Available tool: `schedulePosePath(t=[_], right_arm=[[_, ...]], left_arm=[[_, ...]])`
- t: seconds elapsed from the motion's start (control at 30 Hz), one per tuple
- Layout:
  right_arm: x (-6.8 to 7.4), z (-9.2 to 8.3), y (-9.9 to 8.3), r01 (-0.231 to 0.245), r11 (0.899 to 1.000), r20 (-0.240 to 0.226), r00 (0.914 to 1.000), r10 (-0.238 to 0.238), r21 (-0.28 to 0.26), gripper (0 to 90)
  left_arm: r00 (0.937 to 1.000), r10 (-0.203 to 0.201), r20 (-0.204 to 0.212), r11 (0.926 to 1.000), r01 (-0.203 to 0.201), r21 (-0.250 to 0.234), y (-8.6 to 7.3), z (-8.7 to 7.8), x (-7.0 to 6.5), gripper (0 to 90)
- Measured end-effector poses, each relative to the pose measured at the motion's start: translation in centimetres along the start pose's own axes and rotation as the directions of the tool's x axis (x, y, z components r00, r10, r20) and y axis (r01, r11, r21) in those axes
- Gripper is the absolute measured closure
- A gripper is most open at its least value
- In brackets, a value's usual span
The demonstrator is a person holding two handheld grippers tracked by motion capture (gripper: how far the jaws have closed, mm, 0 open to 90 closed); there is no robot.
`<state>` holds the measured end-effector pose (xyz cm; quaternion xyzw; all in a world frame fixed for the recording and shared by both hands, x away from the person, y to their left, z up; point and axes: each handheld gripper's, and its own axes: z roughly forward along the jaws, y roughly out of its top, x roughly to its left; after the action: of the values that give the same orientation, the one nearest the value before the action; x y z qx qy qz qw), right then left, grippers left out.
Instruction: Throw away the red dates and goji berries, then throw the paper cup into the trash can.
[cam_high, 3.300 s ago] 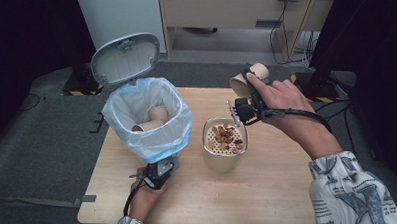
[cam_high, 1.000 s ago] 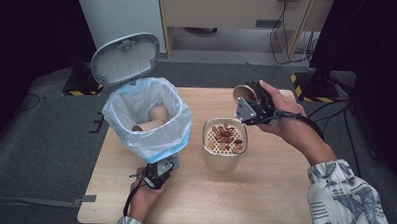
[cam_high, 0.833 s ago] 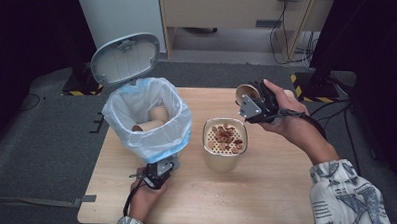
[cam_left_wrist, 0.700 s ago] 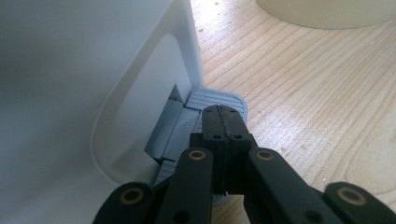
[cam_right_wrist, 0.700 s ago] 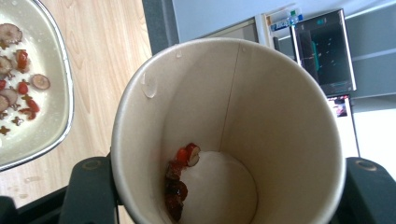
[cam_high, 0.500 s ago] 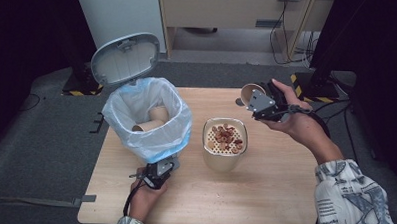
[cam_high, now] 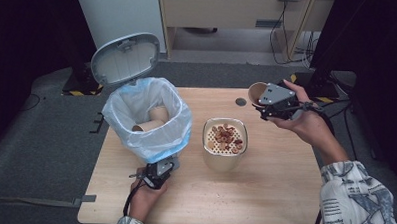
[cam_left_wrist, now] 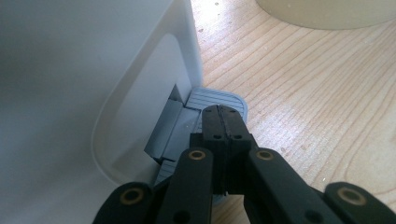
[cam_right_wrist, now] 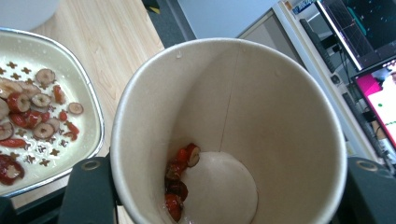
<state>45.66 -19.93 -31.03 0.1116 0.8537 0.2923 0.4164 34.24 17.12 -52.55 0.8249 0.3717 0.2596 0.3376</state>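
Observation:
A white pedal bin [cam_high: 151,125] with a blue-edged bag stands at the table's left, its lid [cam_high: 126,57] up and paper cups [cam_high: 156,115] inside. My left gripper [cam_high: 163,166] is at the bin's foot; in the left gripper view my left gripper [cam_left_wrist: 223,112] is shut, with its tips resting on the grey pedal [cam_left_wrist: 219,95]. My right gripper [cam_high: 261,96] holds a paper cup [cam_high: 256,91] on its side at the far right. In the right gripper view the paper cup [cam_right_wrist: 261,116] sits between the jaws with a few red slices [cam_right_wrist: 180,179] at its bottom.
A cream container [cam_high: 224,148] with a perforated insert full of red fruit slices [cam_high: 225,135] stands mid-table, and its rim [cam_right_wrist: 95,116] lies left of the cup. A small dark disc [cam_high: 241,101] lies on the wood behind it. Desks and cables stand beyond the table.
My right gripper has carried the cup to the right, away from the container, and turned it. The left gripper has stayed on the pedal and the lid has stayed up.

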Motion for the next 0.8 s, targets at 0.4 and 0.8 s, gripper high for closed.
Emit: schedulePosePath(t=[0.4, 0.8], right_arm=[[-0.6, -0.5, -1.5, -0.088, 0.996, -0.018, 0.9960, 0.087, -0.019, 34.0], [-1.3, -1.2, -3.1, -0.169, 0.985, -0.026, 0.9854, 0.168, -0.029, 33.8]], left_arm=[[1.0000, 0.001, 0.001, 1.0000, -0.001, 0.003, 0.0, 0.0, 0.0, 89.2], [0.9999, -0.012, 0.003, 0.9999, 0.012, -0.001, -0.1, 0.0, 0.0, 89.2]])
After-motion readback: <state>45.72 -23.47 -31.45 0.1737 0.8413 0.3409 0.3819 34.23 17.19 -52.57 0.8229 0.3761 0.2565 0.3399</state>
